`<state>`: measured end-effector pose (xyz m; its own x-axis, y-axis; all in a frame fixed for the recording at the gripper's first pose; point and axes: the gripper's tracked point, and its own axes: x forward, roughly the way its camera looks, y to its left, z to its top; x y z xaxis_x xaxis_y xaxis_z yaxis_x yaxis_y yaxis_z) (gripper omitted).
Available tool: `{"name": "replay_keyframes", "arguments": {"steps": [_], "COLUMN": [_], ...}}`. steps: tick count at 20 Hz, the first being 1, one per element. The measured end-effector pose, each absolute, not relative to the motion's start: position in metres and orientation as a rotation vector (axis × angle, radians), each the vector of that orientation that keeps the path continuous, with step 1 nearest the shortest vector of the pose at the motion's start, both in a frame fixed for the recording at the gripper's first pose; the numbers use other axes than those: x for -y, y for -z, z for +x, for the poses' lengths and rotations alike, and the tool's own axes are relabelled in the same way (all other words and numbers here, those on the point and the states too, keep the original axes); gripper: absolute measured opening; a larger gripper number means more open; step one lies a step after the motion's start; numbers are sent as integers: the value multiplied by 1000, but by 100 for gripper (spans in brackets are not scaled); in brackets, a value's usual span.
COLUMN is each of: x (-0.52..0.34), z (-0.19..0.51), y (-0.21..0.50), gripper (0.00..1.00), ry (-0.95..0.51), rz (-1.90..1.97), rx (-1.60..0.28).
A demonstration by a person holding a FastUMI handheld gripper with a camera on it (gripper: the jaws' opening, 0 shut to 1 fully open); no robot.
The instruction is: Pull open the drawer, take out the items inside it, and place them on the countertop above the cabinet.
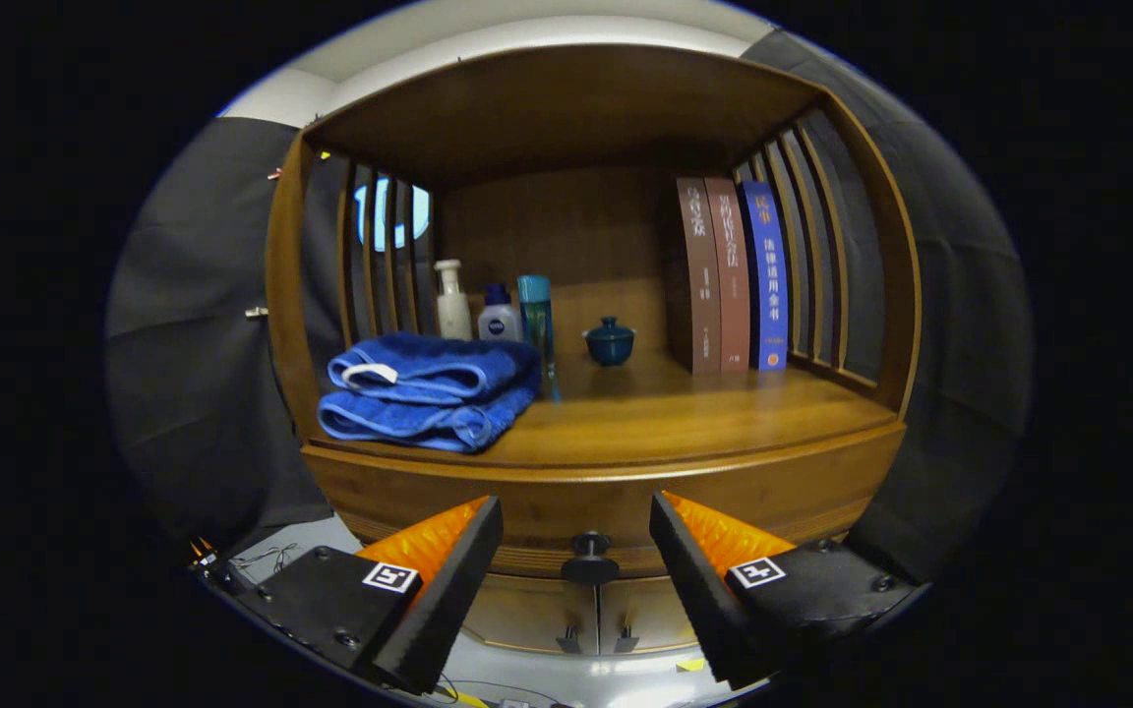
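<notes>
The cabinet is warm honey-brown wood with a visible grain, its drawer knob dark. A folded towel is royal blue with paler blue edging and a white loop. Behind it stand a cream pump bottle, a white bottle with a dark blue cap and a teal tumbler. The lidded teacup is deep blue-green. Two books are reddish-brown, the third book blue with pale lettering.
</notes>
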<state>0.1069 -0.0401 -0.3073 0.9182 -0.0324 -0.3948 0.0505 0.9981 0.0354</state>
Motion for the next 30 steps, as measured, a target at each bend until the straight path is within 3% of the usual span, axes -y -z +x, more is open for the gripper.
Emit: {"name": "replay_keyframes", "arguments": {"steps": [9,11,15,18,25,28,30], "x": [51,53,49,49,49,49,49], "z": [122,121,122,121,110,111,111], "y": [371,376,377,377,375,374,374], "gripper": [96,87,53,46,46,36,36], "ry": [66,76,68,71,72,70,66], "rz": [50,48,47,56,29,26,25], "rx": [-515,-527,-520,-529,-533,-527,-532]}}
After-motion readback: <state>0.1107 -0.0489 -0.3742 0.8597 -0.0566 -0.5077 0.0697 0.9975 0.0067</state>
